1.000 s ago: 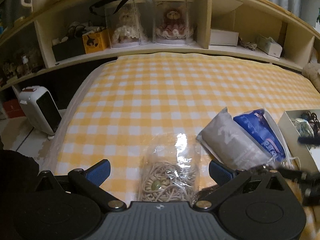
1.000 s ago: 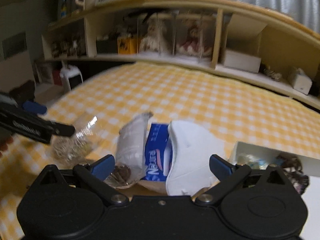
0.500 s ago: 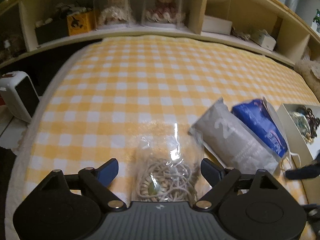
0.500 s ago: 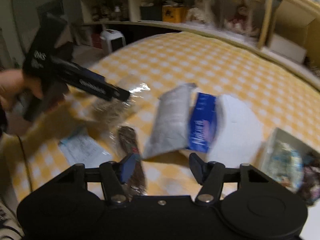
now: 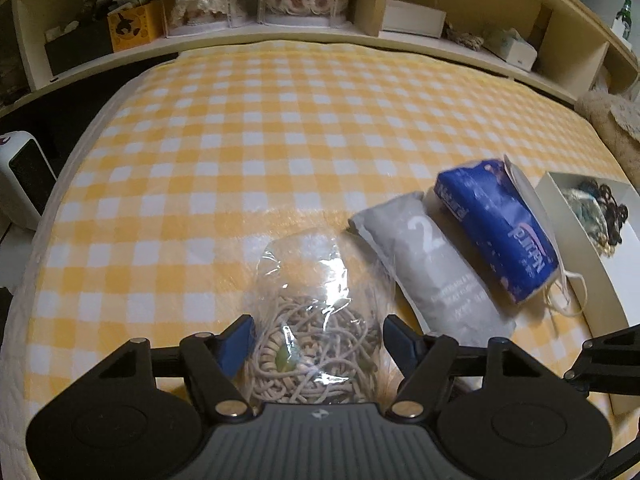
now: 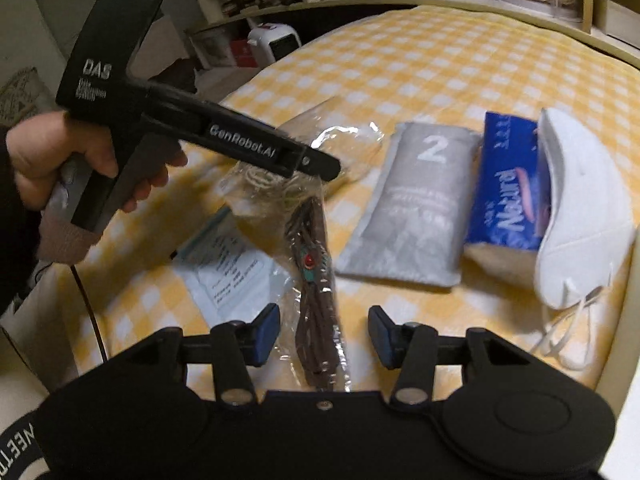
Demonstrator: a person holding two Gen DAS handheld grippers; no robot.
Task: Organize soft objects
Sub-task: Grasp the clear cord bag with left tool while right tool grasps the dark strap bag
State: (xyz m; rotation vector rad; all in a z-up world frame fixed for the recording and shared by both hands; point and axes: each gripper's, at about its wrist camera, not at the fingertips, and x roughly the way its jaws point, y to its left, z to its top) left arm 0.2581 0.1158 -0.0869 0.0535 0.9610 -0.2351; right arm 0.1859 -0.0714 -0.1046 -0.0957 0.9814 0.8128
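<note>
- The left tongs (image 5: 316, 342) stand open wide, one pad on each side of a clear bag of beige cord (image 5: 316, 344); the pads sit just beside the plastic, not pressing it, so nothing is gripped yet.
- The right tongs (image 6: 323, 334) are open too, straddling a clear sleeve holding a brown braided cord (image 6: 314, 280) with a red and turquoise bead; the pads stand apart from it.
- Both bags lie on the yellow checked bedspread (image 5: 248, 128), near its front edge.
- Already lined up side by side, as far as I can judge: a grey pouch marked "2" (image 6: 416, 208), a blue tissue pack (image 6: 508, 196) and a white face mask (image 6: 580, 216), the mask leaning against the tissue pack.
- A white box (image 5: 576, 216) to the right holds a dark tangle of small items; what they are is unclear.
- A printed paper packet (image 6: 232, 272) lies loose by the cord sleeve.
- Probably left: grasp the two cord bags and place them, then deal with the packet.
</note>
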